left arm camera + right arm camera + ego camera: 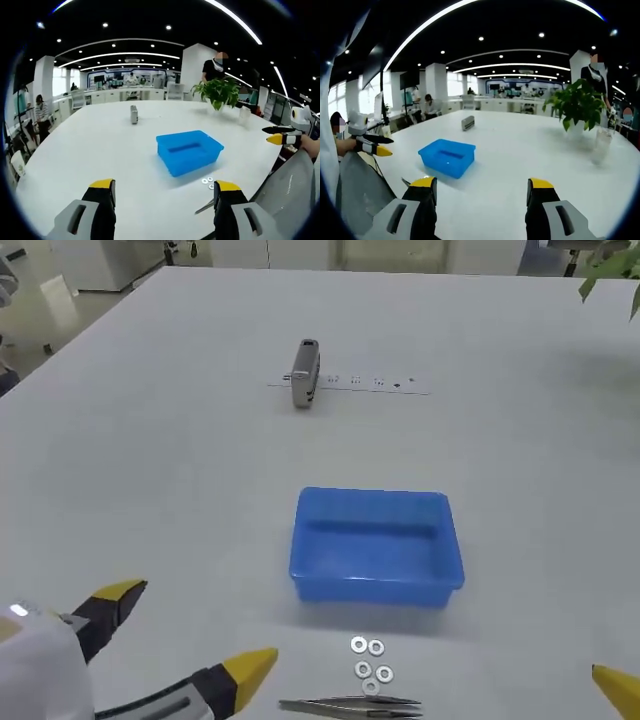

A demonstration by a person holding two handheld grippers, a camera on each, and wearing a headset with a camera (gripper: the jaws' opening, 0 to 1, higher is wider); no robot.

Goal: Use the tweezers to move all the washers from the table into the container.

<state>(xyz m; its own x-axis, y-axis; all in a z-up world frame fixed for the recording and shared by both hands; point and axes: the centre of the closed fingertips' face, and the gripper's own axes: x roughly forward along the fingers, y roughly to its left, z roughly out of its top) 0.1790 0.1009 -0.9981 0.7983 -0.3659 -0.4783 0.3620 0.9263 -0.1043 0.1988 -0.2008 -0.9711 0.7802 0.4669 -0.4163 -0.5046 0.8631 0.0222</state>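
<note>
Silver washers (363, 669) lie clustered between blue container (375, 585) and tweezers (350, 704).

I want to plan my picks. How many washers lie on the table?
5 washers, clustered between the container and the tweezers: two nearest the container, two in the middle, one beside the tweezers. Any stacked one would be hidden.

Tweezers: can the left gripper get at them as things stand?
Probably yes. The left gripper is open, and the tweezers lie flat on the table beside its near jaw, nothing between. The washers sit close behind, so a nudge is possible.
</note>
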